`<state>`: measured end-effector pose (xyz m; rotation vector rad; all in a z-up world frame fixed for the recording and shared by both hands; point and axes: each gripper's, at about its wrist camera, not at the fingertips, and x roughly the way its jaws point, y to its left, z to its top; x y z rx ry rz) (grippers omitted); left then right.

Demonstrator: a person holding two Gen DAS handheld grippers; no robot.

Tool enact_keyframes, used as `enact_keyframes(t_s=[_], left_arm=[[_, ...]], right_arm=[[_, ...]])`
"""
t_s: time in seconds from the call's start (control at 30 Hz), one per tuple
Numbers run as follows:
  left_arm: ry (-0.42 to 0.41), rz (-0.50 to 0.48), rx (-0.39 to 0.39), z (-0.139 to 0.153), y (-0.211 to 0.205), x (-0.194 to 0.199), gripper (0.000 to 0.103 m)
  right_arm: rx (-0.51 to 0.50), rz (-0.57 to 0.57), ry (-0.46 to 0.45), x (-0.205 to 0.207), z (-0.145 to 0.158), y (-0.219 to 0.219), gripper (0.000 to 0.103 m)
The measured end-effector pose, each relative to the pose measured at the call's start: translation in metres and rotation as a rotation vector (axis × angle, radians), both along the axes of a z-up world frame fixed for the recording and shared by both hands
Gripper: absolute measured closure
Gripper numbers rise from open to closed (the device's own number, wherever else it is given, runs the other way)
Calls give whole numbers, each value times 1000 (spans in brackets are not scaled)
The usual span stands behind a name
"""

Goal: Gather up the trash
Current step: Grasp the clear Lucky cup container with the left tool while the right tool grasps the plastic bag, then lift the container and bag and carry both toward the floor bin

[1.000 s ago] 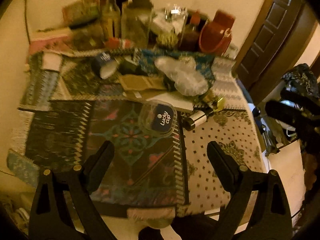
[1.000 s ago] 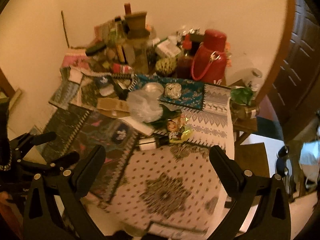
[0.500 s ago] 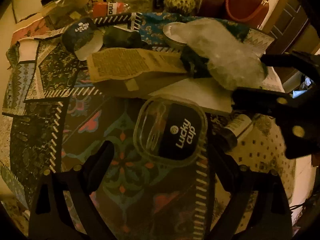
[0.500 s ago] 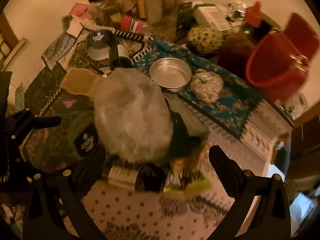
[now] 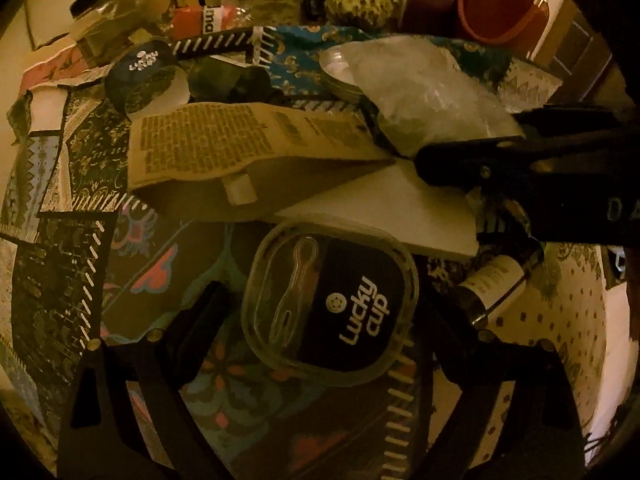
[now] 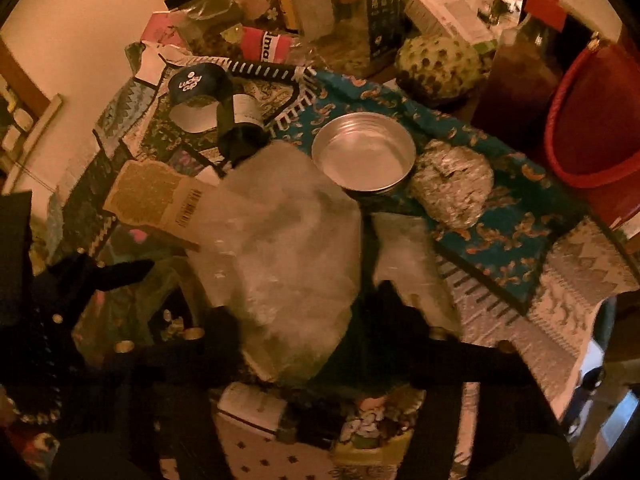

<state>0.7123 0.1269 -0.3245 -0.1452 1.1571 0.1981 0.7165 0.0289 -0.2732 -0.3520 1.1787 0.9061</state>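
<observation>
A clear plastic lid with a dark "Lucky cup" label (image 5: 332, 304) lies on the patterned cloth between the open fingers of my left gripper (image 5: 328, 312). Behind it lie a flattened brown paper bag (image 5: 240, 148) and a white card (image 5: 400, 208). A crumpled clear plastic bag (image 6: 280, 248) sits between the open fingers of my right gripper (image 6: 304, 316); it also shows in the left wrist view (image 5: 424, 88), with the right gripper (image 5: 520, 168) beside it. A foil ball (image 6: 452, 184) and a dark paper cup (image 6: 196, 92) lie further back.
A metal bowl (image 6: 364, 156) stands behind the plastic bag. A red flask (image 6: 592, 120), a sauce bottle (image 6: 524, 64), a custard apple (image 6: 440, 64), jars and boxes crowd the far edge. A small bottle (image 5: 492, 280) lies right of the lid.
Both grippers have moved forward and down to the table. The lid now lies between the left fingers and the plastic bag between the right fingers.
</observation>
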Motion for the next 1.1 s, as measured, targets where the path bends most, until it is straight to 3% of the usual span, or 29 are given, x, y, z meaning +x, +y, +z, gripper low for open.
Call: enact_keyframes(t_s=[0.07,0.17,0.33,0.6,0.83,1.1], left_arm=[[-20,-14,13,1,-2,-2,23],[-24,-26,16,3,-3,-8,25],[-44,-26,-35,10,4,-23,27],[-145,-29,-115,62,31,-71,27],[-306,-96,-105,137,55,-128,28],[-462,-169,-52,203,65,-206,28]], right_arm=[[3,-10,6,-2,1,0,62],[9,-46,8,-3,6,0,76],[72,-117,29,-8,32,-9,85],[123,-243,-73,-48,85,-20,87],[178,-394,-175,-113,135,-30,87],[252,-501,-284,-205,179,-41,87]])
